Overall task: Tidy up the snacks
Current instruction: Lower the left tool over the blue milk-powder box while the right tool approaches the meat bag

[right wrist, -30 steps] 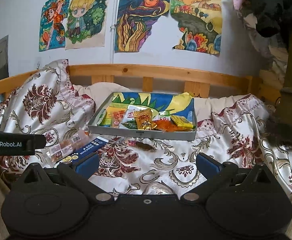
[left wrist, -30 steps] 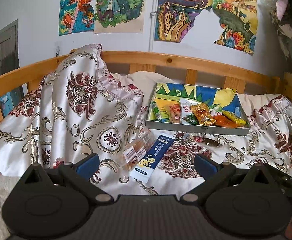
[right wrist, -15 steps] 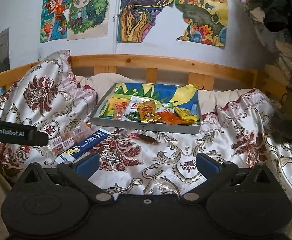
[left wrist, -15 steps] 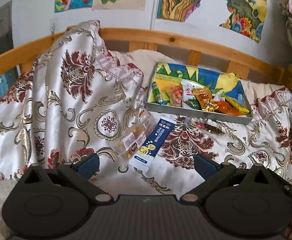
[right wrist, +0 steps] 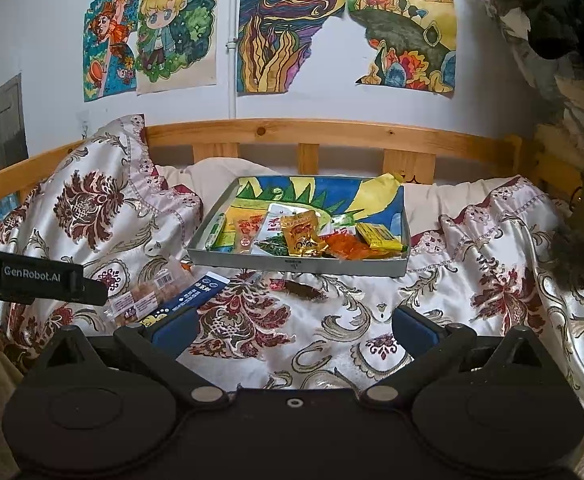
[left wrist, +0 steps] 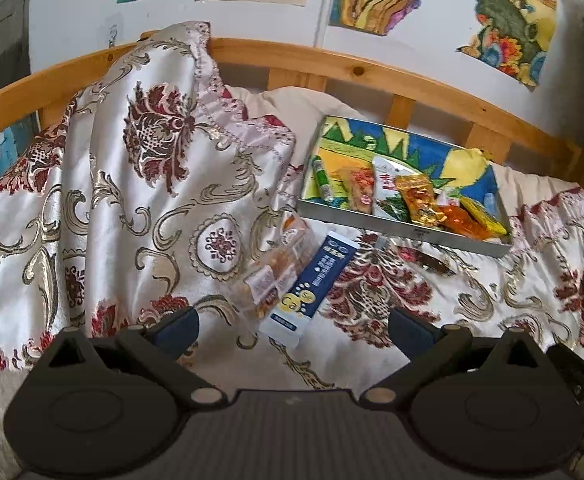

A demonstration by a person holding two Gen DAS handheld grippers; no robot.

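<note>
A grey tray [left wrist: 396,227] with a colourful drawn lining holds several snack packets and sits on the bed; it also shows in the right wrist view [right wrist: 296,265]. On the quilt in front of it lie a blue stick pack [left wrist: 312,288], a clear packet of brown snacks [left wrist: 271,276] and a small dark brown snack [left wrist: 432,261]. The same three show in the right wrist view: blue pack [right wrist: 189,298], clear packet [right wrist: 147,294], dark snack [right wrist: 302,290]. My left gripper [left wrist: 292,326] is open and empty, just short of the blue pack. My right gripper [right wrist: 294,326] is open and empty, short of the dark snack.
A patterned satin quilt [left wrist: 139,200] is bunched high at the left. A wooden bed rail [right wrist: 332,132] runs behind the tray, with posters on the wall. The left gripper's body [right wrist: 31,276] juts in at the right view's left edge.
Both grippers have moved forward and tilted down toward the bed, so the tray and loose snacks appear closer. Both stay open; no snack has moved.
</note>
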